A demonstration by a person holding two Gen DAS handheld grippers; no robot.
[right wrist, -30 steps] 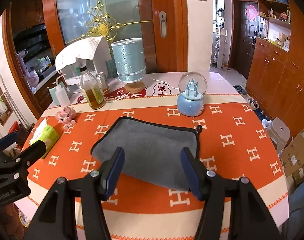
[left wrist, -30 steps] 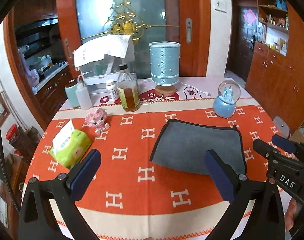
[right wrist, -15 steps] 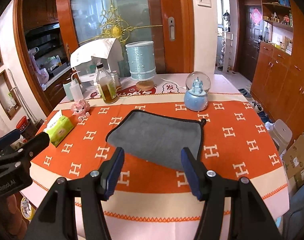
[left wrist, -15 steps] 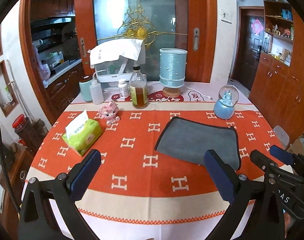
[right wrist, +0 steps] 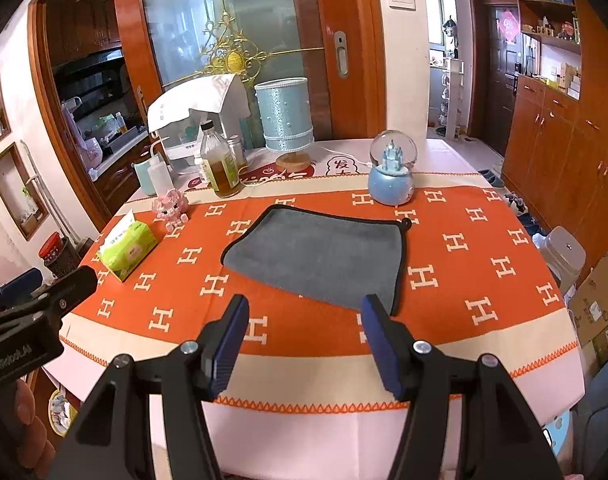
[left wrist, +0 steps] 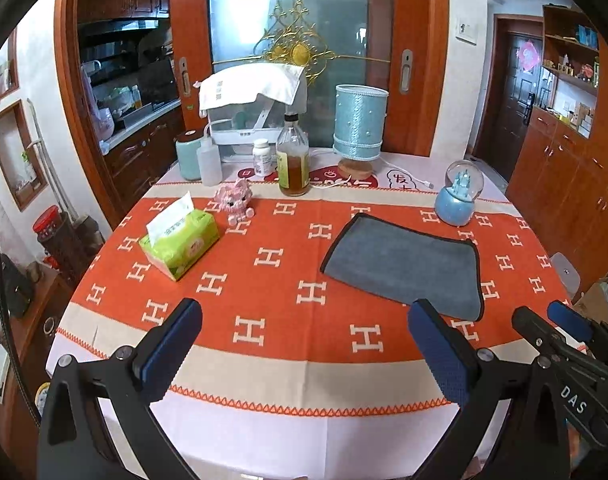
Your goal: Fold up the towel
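A grey towel with black trim (left wrist: 403, 266) lies folded flat on the orange patterned tablecloth (left wrist: 272, 280); it also shows in the right wrist view (right wrist: 323, 254). My left gripper (left wrist: 304, 344) is open and empty, held back over the table's front edge, left of the towel. My right gripper (right wrist: 305, 336) is open and empty, just in front of the towel's near edge. The right gripper also shows at the right of the left wrist view (left wrist: 559, 332).
A green tissue box (left wrist: 180, 240), a pink toy (left wrist: 236, 200), a bottle of amber liquid (left wrist: 292, 160), a blue lamp (left wrist: 359, 128) and a snow globe (left wrist: 459, 196) stand around the towel. A white stool (right wrist: 563, 252) and cardboard boxes are to the right.
Both grippers have pulled back and up from the towel toward the table's front edge. The towel stays folded on the table.
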